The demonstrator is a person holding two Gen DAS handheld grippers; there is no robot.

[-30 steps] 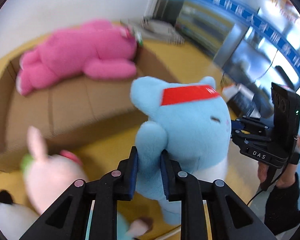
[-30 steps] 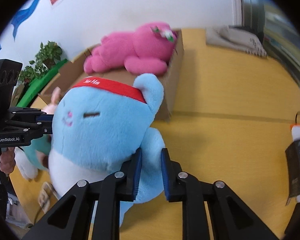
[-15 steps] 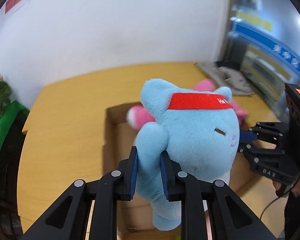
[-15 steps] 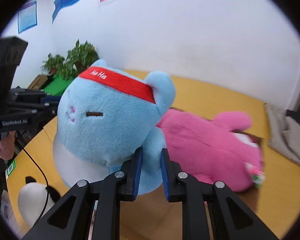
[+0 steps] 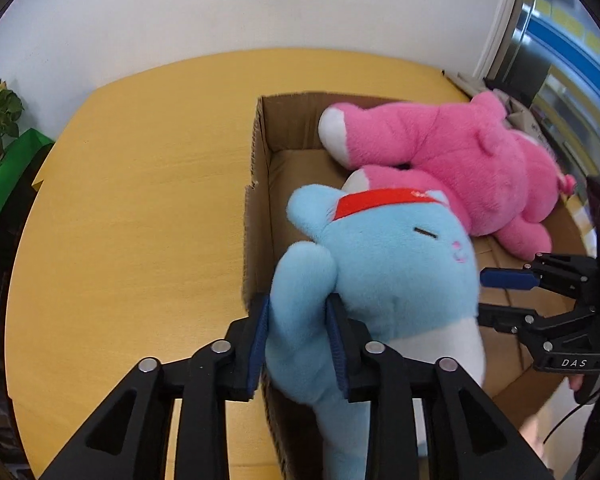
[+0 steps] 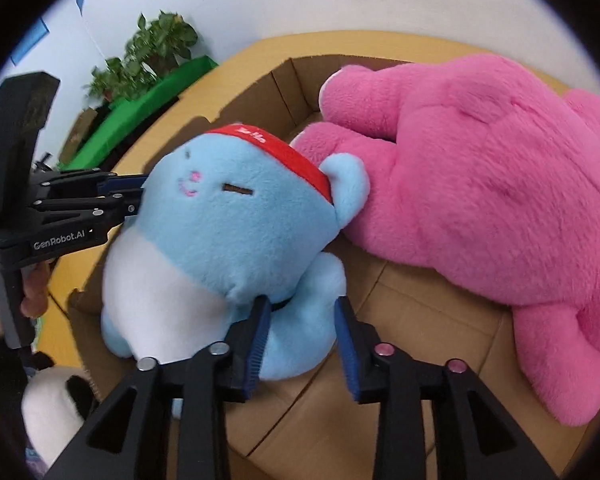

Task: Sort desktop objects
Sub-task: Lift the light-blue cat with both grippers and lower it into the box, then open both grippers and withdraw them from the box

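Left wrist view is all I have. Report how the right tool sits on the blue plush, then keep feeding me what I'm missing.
Observer: The right tool is opening. The blue plush has one arm between the pads, and a sliver of gap shows at the right-hand pad.
Operator: Check contact with the pink one.
Observer: The blue plush's ear presses into the pink plush, below the red headband's end.
Operator: Tell me what is left outside the cardboard box.
Observer: A black-and-white plush lies outside the cardboard box, at the lower left of the right wrist view.
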